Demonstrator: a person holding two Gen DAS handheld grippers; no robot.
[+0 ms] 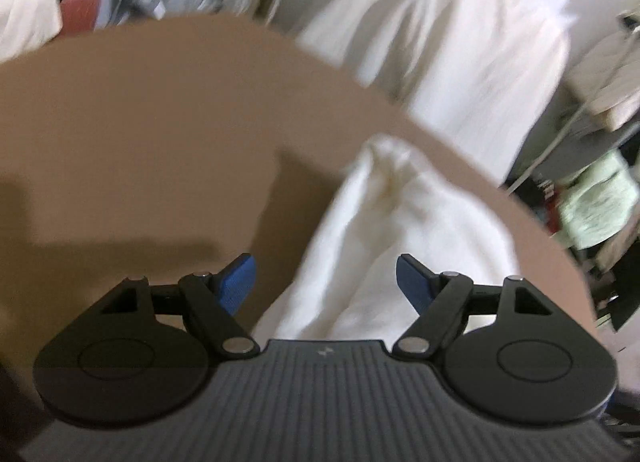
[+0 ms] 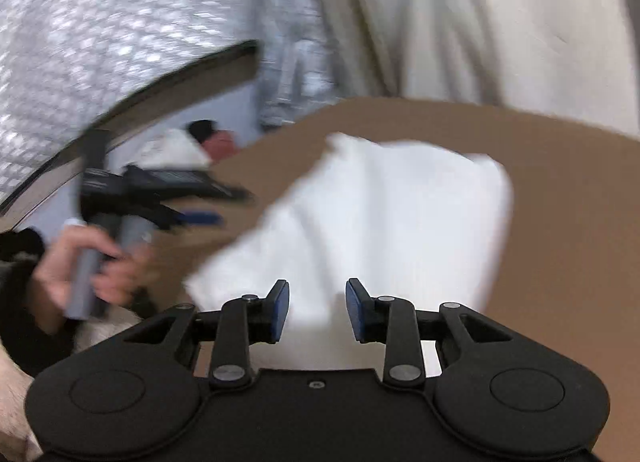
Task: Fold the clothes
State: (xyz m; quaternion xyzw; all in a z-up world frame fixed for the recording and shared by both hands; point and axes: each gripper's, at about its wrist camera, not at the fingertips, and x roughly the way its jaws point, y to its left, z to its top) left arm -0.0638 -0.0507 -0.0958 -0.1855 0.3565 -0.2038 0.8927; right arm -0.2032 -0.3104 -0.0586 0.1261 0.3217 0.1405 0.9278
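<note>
A white cloth point(image 2: 384, 222) lies in a loose, partly folded heap on the brown bench point(image 2: 560, 262), toward its near edge, with one end reaching up toward the far edge. It looks soft, light and limp: it should sag and slide when lifted, so any fold will slump unless its edges are drawn taut. A pinch on a thin edge or corner would likely serve better than a bite into the bulk, and the corner nearest the far edge or the flat hem at the near edge seem the best holds. The right tool point(image 2: 317, 308) hangs just above the near part of the cloth, its blue pads point(image 2: 280, 312) a modest way apart and nothing between them; whether they brush the fabric is lost to blur. The left tool point(image 1: 326, 282) stands wide open and empty over the cloth's left side. In the right wrist view, a hand point(image 2: 86, 270) grips the left tool's handle off the bench's left edge.
</note>
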